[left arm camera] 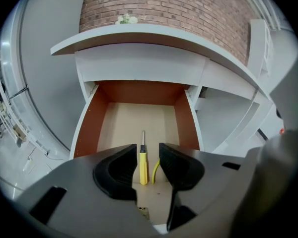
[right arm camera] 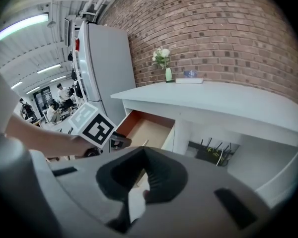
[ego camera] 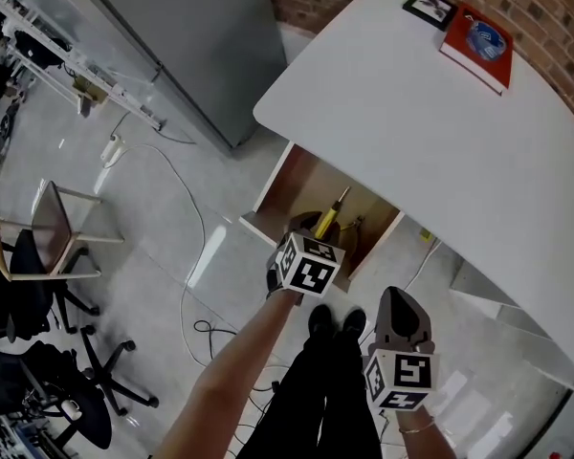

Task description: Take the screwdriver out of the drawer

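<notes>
**Lining up the left gripper (left arm camera: 148, 153) over the screwdriver (left arm camera: 143, 163)**

I have the left tool hovering above the open drawer (left arm camera: 87, 128), jaws spread to a moderate gap and gripping nothing. In the left gripper view the yellow handle sits framed between the two pads. It lies flat on the drawer floor near the front, with its metal shaft pointing toward the back wall. I read that placement as deliberate: the jaws straddle the handle across its width, so a straight descent should put a pad on each side. No contact yet; the screwdriver lies below the jaws and apart from them. A thin yellow curved piece (left arm camera: 155, 170) lies just beside the handle on its right. I can't tell what it is, and I'd judge the nearer pad could snag it.

The right gripper (right arm camera: 144, 155) is held back from the drawer, jaws pressed together with nothing between them. I take it as parked, since one tool should be enough for this pick.

The head view shows the drawer pulled out from under the white desk (ego camera: 440, 132). There the left tool's marker cube (ego camera: 308, 264) covers the jaws, so only part of the handle and the shaft show past it. Only the left gripper view shows the gap and the alignment. The right gripper view adds a side look at the left tool raised in front of the drawer.
</notes>
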Demonstrator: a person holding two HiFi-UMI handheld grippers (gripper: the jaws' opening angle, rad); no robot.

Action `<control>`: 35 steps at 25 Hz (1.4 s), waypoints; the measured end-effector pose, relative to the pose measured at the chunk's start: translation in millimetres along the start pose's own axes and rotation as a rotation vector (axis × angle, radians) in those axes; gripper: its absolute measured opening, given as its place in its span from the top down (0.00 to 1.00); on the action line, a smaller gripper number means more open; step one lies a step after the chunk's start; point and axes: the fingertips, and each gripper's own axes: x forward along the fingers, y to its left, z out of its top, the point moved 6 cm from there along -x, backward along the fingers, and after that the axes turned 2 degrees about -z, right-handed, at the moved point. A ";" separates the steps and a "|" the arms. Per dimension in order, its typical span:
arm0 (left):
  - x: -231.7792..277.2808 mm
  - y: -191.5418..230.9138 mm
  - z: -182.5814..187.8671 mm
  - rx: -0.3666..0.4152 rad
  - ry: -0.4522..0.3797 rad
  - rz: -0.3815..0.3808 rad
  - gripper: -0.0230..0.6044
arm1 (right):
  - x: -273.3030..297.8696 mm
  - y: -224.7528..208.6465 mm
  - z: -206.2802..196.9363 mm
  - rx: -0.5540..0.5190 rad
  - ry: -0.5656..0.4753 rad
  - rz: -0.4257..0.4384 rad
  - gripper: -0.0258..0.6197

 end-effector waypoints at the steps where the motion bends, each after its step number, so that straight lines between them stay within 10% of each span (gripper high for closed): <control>1: 5.3 0.0 1.6 0.000 0.008 -0.001 0.75 | 0.4 -1.6 -1.3 0.002 0.003 -0.004 0.96; 35: 122.7 10.8 -17.4 0.022 0.283 0.035 0.78 | 22.6 -15.5 -19.0 0.034 0.064 -0.012 0.96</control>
